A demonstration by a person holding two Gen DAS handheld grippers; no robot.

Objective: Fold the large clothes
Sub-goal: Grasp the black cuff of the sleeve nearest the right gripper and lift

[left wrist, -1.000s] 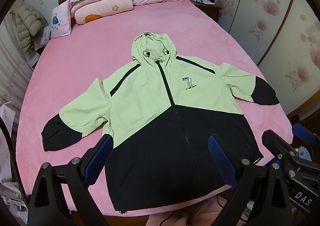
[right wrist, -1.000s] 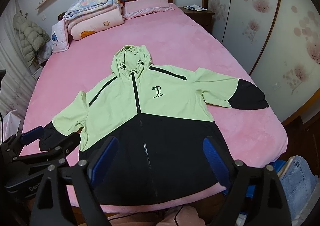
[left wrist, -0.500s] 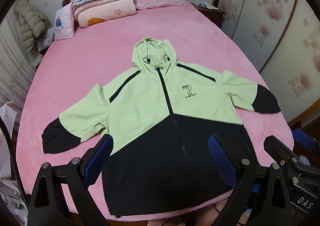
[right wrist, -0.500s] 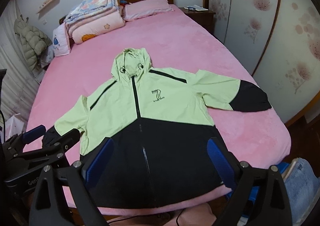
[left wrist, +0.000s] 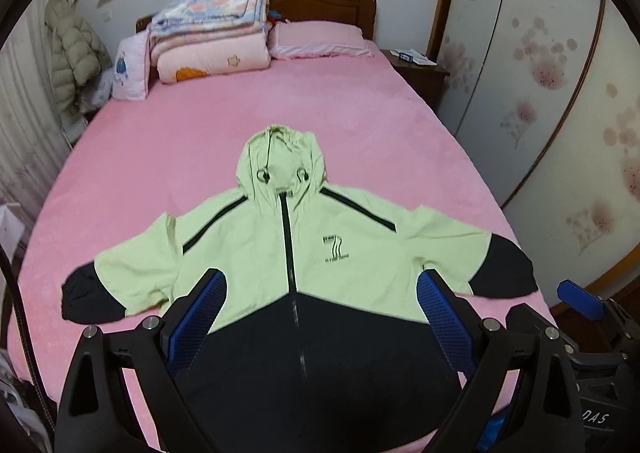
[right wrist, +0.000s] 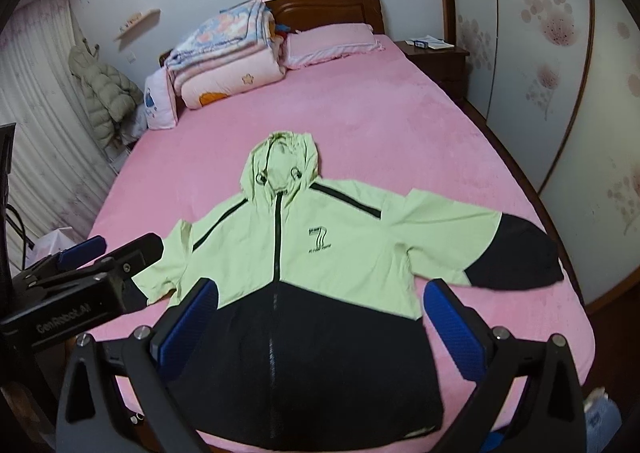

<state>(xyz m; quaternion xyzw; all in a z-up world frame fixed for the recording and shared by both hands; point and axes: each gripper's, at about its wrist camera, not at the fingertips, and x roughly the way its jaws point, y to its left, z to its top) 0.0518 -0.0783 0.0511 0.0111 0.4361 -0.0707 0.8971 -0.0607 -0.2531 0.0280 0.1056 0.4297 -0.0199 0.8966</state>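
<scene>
A light green and black hooded jacket [left wrist: 304,253] lies flat, front up and zipped, on the pink bed [left wrist: 224,121], sleeves spread to both sides and hood pointing to the headboard. It also shows in the right wrist view [right wrist: 320,253]. My left gripper [left wrist: 320,313] is open and empty, held above the jacket's black lower part. My right gripper [right wrist: 316,317] is open and empty, also above the lower part. The left gripper shows at the left of the right wrist view [right wrist: 92,257]. The right gripper shows at the right of the left wrist view [left wrist: 576,297].
Folded quilts [left wrist: 208,41] and a pink pillow [left wrist: 320,39] lie at the headboard. A nightstand [left wrist: 416,73] stands at the right of the bed beside wardrobe doors [left wrist: 540,65]. A puffer coat [left wrist: 74,53] hangs at the left.
Both grippers have risen and tilted up, so the jacket sits lower in both views and more of the wall shows. The jacket has not moved.
</scene>
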